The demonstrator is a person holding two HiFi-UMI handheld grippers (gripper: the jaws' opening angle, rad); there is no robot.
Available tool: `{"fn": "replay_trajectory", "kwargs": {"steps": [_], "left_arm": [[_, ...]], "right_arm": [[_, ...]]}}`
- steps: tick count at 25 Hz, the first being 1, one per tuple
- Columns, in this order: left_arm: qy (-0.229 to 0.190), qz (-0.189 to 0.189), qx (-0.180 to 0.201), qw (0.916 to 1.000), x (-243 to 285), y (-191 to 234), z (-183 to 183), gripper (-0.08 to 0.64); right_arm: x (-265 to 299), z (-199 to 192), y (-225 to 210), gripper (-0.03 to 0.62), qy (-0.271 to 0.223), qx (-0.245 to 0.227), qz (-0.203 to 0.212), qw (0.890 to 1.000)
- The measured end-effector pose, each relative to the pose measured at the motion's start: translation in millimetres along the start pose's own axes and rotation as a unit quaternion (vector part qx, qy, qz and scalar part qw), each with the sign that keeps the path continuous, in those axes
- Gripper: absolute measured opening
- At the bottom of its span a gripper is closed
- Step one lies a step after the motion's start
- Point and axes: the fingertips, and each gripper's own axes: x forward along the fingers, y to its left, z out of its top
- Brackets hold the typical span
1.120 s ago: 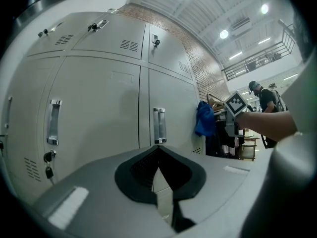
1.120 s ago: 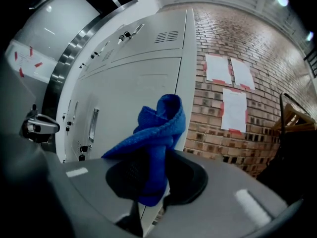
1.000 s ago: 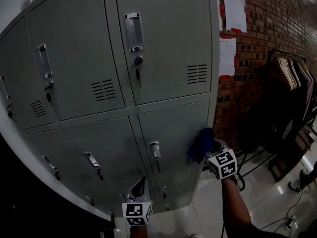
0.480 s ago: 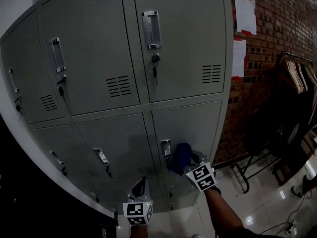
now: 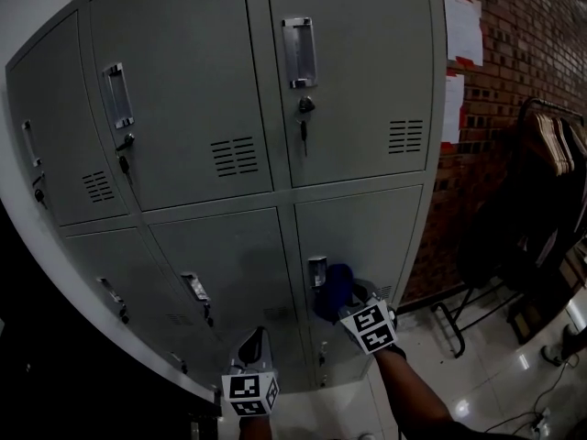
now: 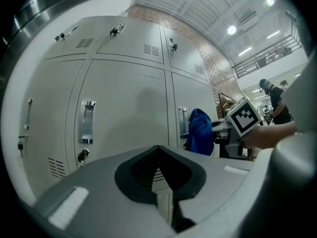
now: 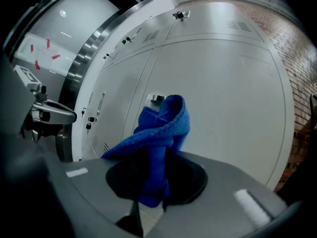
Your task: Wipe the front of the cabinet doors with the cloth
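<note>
cloth (image 5: 335, 287) clamped in right gripper (image 5: 351, 302), against lower right door (image 5: 367, 232); left gripper (image 5: 256, 345) closed, empty; most doors probably unwiped.

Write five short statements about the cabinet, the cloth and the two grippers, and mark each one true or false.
1. The right gripper holds a blue cloth in its fingers. True.
2. The cloth is up at an upper door. False: it is beside the handle of the lower right door.
3. The left gripper is clamped on a door handle. False: its fingers are together with nothing between them, short of the doors.
4. A key hangs from the lock of the upper right door. True.
5. The brick wall beside the cabinet is bare. False: sheets of paper hang on it.
</note>
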Motion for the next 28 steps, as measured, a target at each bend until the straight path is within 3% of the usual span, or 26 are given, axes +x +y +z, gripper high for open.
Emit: {"fn": "replay_trajectory", "kwargs": {"steps": [5, 13, 20, 28], "left_arm": [[-0.003, 0.005, -0.008, 1.0, 3.5, 0.6, 0.6, 0.017], [-0.002, -0.031, -0.001, 0.9995, 19.7, -34.5, 0.4, 0.017], [-0.007, -0.063, 0.007, 0.9979, 29.6, -71.4, 4.0, 0.017], [-0.007, -0.044, 0.006, 0.999, 30.3, -65.5, 4.5, 0.017]], "right_arm": [[-12.8, -17.5, -32.1, 0.074, 0.025, 0.006, -0.028, 0.999], [-47.5, -46.5, -103.6, 0.075, 0.074, 0.018, -0.109, 0.991], [-60.1, -55.6, -129.5, 0.078, 0.083, 0.02, -0.126, 0.988], [-70.4, -64.4, -145.7, 0.08, 0.085, 0.015, -0.136, 0.987]]}}
